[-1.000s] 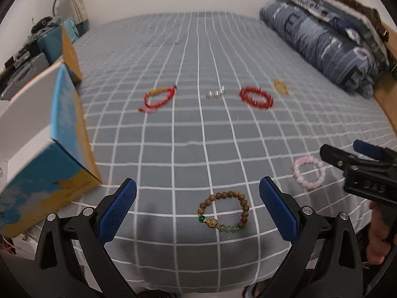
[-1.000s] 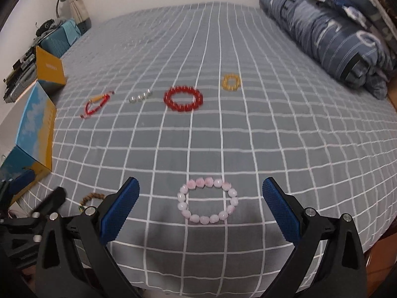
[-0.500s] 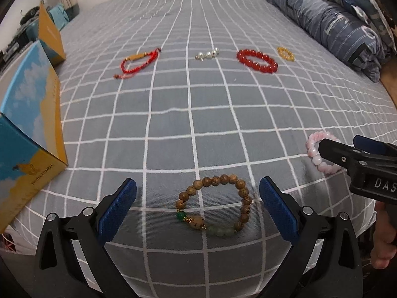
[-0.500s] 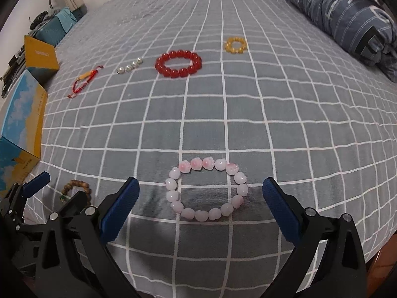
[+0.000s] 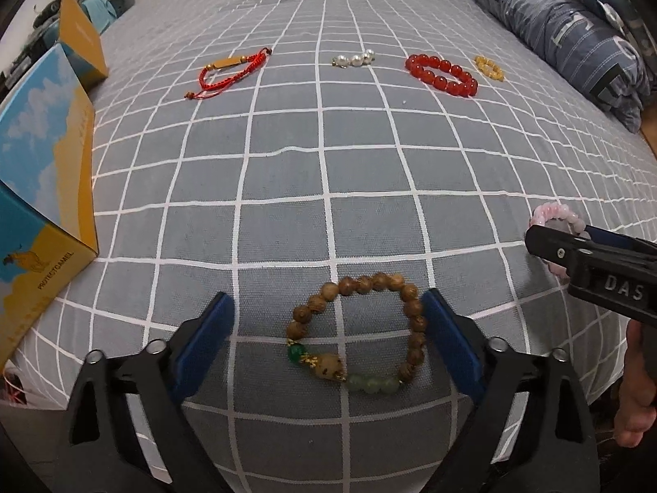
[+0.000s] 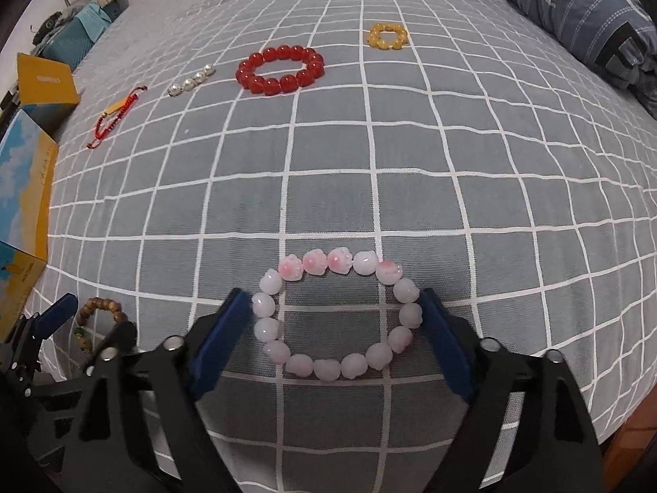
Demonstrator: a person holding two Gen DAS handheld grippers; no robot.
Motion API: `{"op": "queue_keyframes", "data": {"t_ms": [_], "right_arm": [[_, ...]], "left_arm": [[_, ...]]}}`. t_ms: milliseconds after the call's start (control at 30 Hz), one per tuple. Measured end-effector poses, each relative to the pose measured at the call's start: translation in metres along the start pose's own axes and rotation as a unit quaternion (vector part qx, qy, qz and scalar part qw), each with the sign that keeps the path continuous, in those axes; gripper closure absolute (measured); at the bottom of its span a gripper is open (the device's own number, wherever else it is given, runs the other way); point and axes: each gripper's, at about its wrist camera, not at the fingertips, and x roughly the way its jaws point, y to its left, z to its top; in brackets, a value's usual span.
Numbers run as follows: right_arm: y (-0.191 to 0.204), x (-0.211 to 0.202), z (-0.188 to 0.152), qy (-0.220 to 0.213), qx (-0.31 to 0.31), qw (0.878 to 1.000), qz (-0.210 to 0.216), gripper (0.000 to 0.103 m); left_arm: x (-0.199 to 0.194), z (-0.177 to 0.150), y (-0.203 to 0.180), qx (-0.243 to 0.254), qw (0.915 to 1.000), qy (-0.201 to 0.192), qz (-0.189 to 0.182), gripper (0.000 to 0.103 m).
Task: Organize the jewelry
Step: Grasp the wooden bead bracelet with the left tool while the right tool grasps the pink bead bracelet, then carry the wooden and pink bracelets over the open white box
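Note:
A wooden bead bracelet (image 5: 404,303) with green beads lies on the grey checked bedspread (image 5: 328,164), between the open jaws of my left gripper (image 5: 328,308). A pink bead bracelet (image 6: 316,263) lies between the open jaws of my right gripper (image 6: 334,302). Both grippers are low over the bed, their blue pads beside the bracelets. Farther back lie a red cord bracelet (image 5: 230,70), a short pearl piece (image 5: 354,58), a red bead bracelet (image 5: 441,74) and a small yellow bead ring (image 5: 488,67). The right gripper shows at the right edge of the left wrist view (image 5: 575,246).
A blue and yellow box (image 5: 41,189) stands at the bed's left edge, with its yellow lid (image 5: 80,45) behind it. A folded blue striped quilt (image 5: 575,33) lies along the right side. The bed's front edge is just below both grippers.
Both grippers have moved down and forward toward the bed, so each bracelet now sits between the pads. The jaws stay open.

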Motion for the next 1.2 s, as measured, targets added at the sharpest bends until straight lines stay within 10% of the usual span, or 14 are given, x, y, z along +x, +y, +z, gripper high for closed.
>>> {"op": "queue_keyframes", "data": {"t_ms": [433, 1200], "right_arm": [[-0.009, 0.000, 0.005, 0.010, 0.023, 0.999, -0.026, 0.084], [-0.004, -0.041, 0.006, -0.062, 0.031, 0.998, -0.006, 0.085]], "left_arm": [[-0.008, 0.004, 0.007, -0.017, 0.9995, 0.013, -0.023, 0.094], [-0.055, 0.013, 0.017, -0.035, 0.9977, -0.045, -0.036, 0.096]]}}
